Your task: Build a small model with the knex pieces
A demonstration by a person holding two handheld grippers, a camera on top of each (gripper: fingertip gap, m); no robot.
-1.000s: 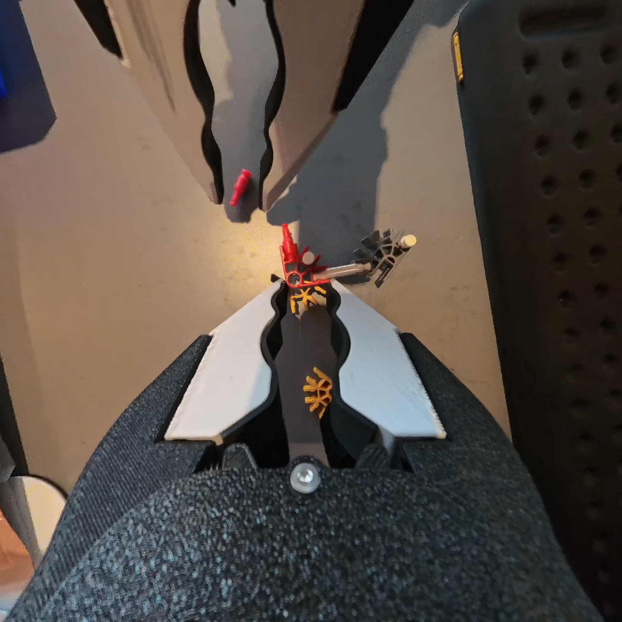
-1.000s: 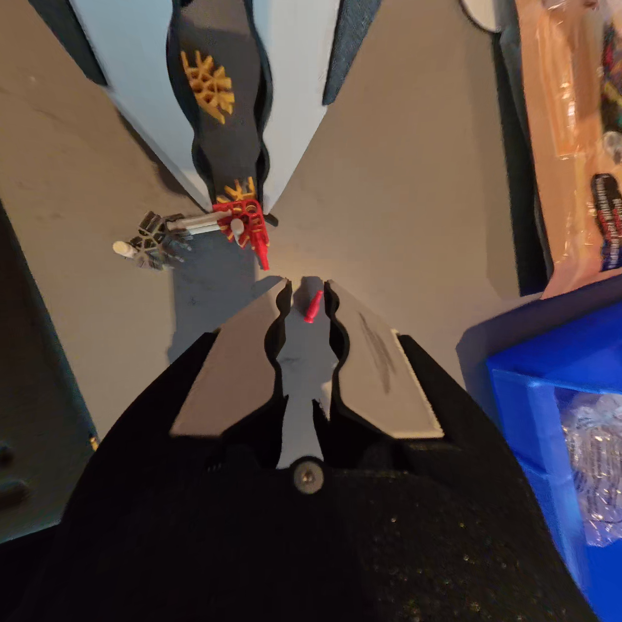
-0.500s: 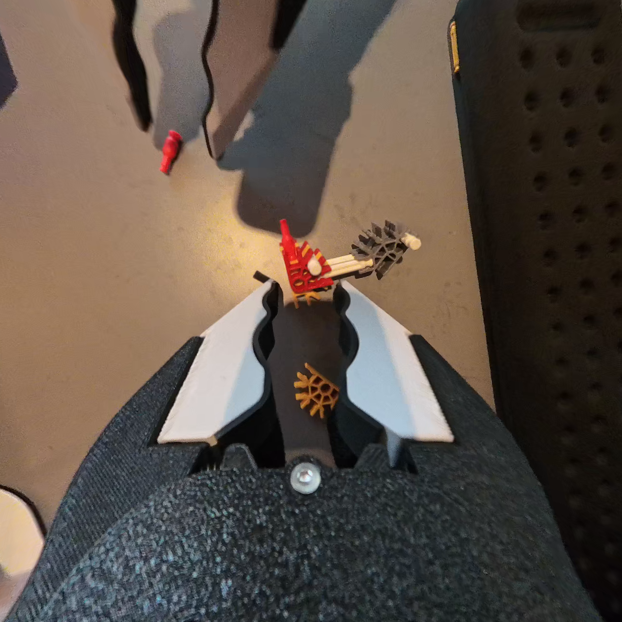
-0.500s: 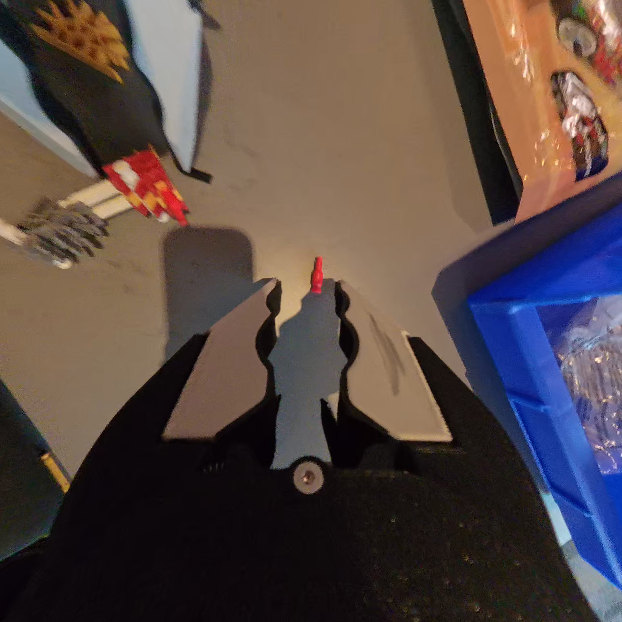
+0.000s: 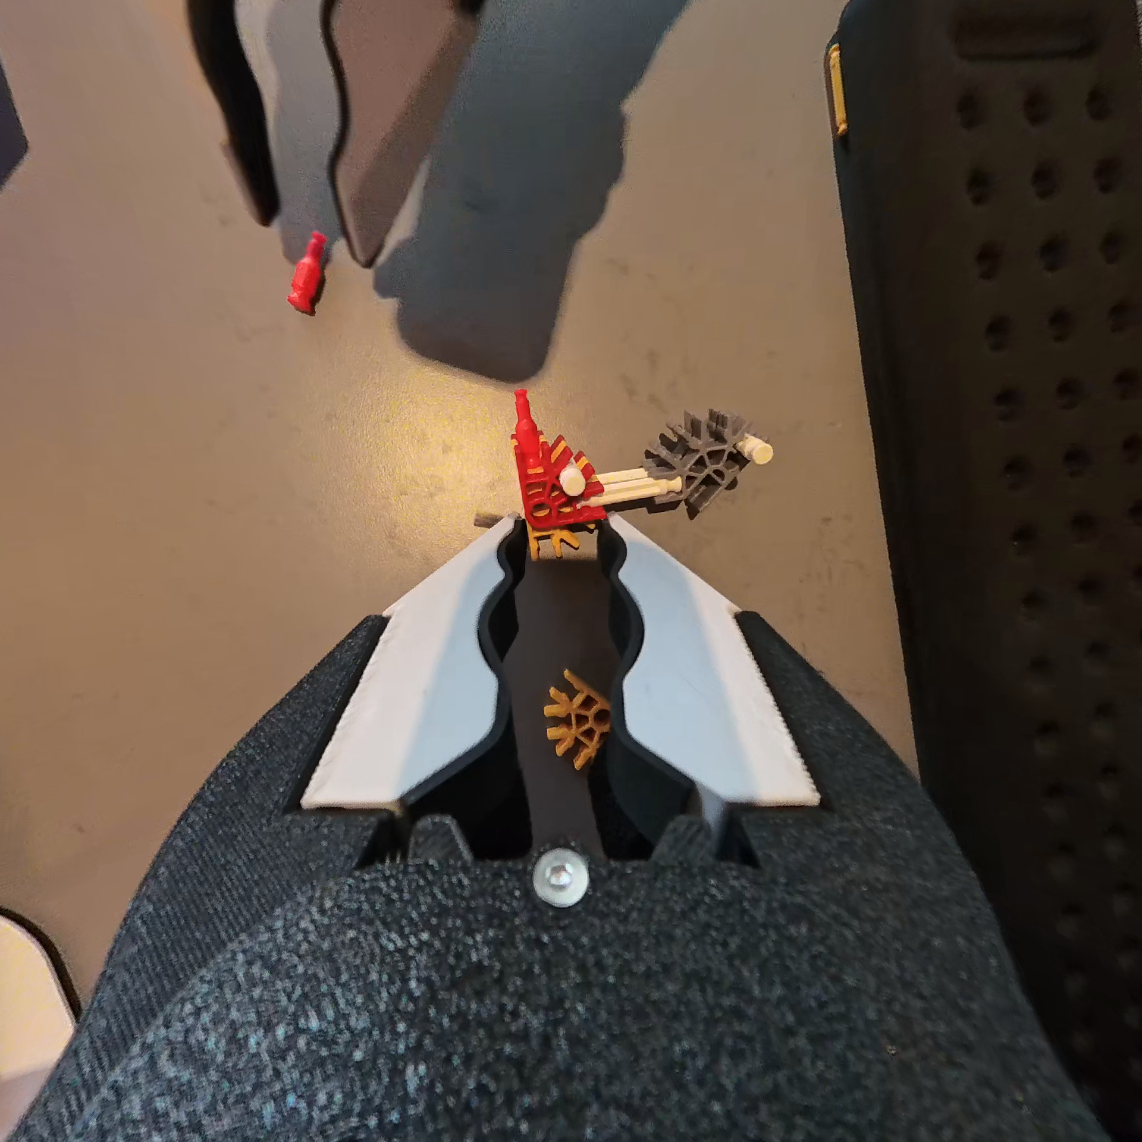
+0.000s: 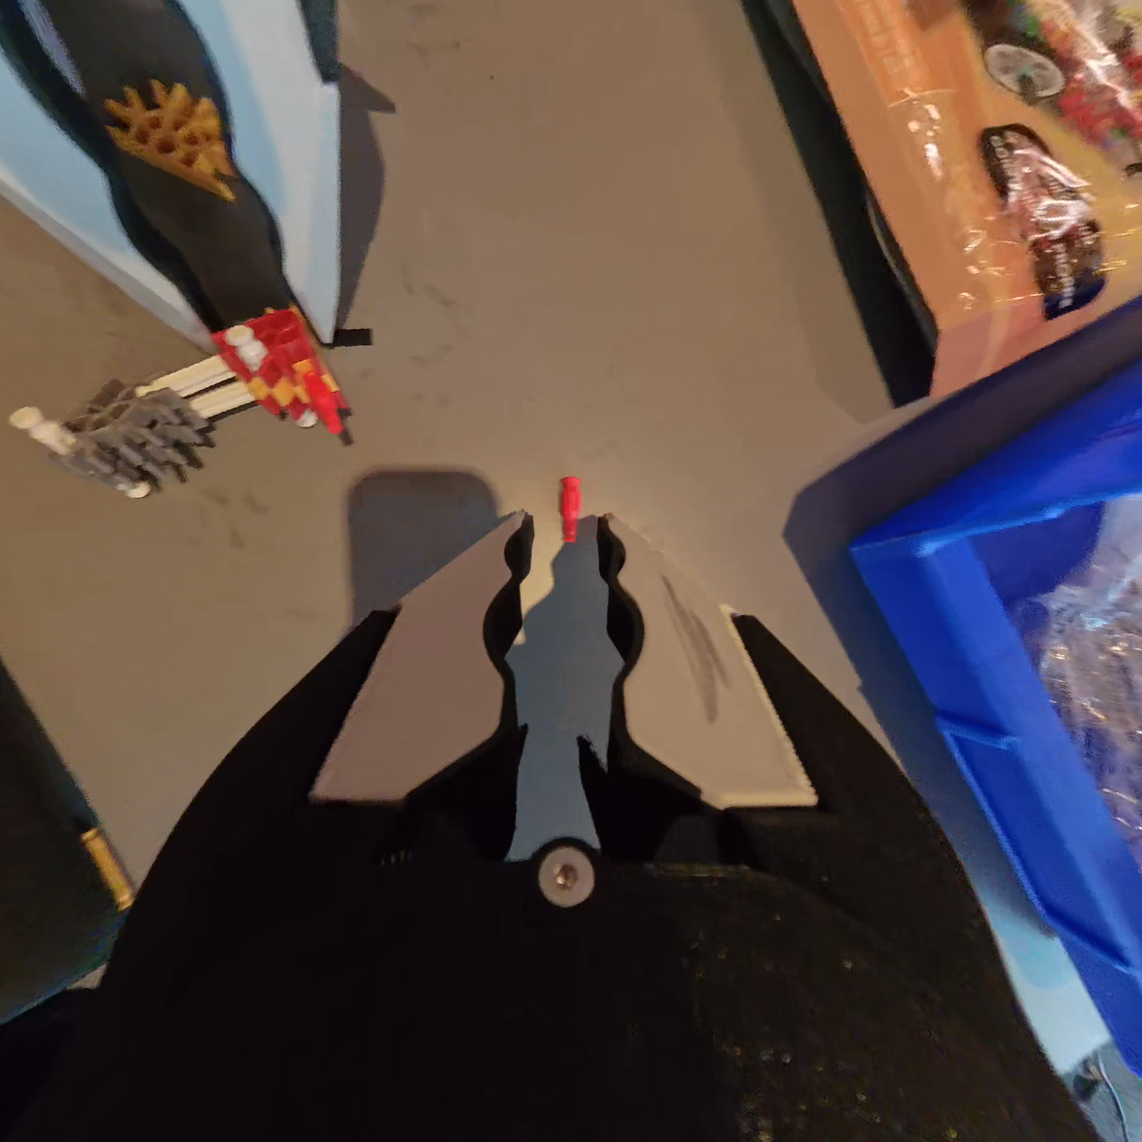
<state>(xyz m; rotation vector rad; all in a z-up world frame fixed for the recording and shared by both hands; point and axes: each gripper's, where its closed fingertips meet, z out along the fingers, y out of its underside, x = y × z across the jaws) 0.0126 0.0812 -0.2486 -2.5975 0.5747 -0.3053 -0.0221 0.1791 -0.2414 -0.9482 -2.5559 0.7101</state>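
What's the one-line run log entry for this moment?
left gripper: shut on red-and-yellow connector assembly | right gripper: open, nearest small red rod | rod on grey tabletop

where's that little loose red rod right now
The loose red rod lies on the tan tabletop just beyond the open right gripper, apart from the assembly held by the left gripper.

no legible text, print on wrapped packets (image 6: pixel 1044 204) in orange box too blurred
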